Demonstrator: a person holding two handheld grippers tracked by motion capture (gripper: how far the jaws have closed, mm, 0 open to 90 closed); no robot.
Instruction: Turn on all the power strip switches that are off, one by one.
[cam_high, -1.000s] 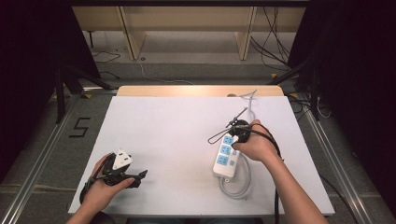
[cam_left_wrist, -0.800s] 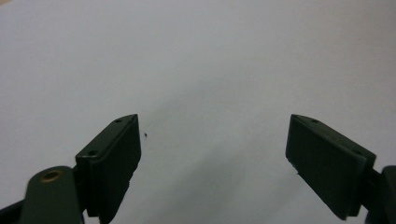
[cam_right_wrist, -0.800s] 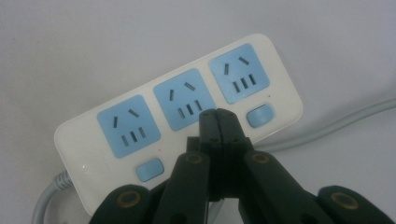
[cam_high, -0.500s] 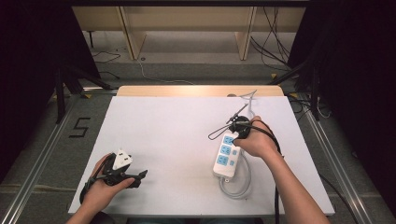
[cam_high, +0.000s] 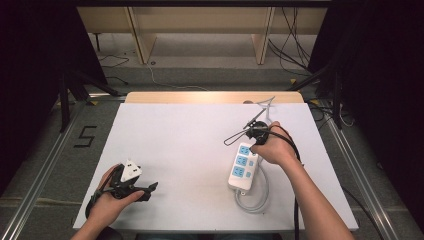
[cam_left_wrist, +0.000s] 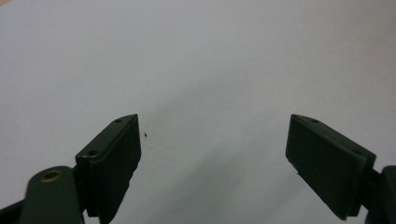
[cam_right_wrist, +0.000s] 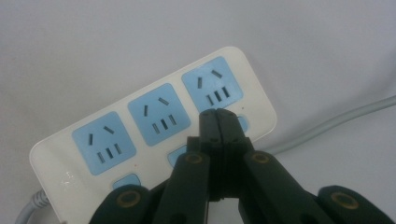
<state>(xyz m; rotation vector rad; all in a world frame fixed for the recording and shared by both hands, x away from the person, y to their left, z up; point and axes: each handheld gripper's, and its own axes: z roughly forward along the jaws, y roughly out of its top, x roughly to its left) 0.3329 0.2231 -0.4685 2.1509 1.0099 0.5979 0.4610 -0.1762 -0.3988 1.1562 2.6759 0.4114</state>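
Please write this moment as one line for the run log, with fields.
left gripper: jaws open, nothing between, over bare table | right gripper: jaws shut, tips over power strip, near its end socket | contact: cannot tell

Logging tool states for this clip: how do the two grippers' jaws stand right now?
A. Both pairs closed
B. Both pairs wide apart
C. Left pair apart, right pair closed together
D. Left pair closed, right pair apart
C: the left gripper shows its jaws spread over bare white table, while the right gripper has its jaws pressed together above the power strip.
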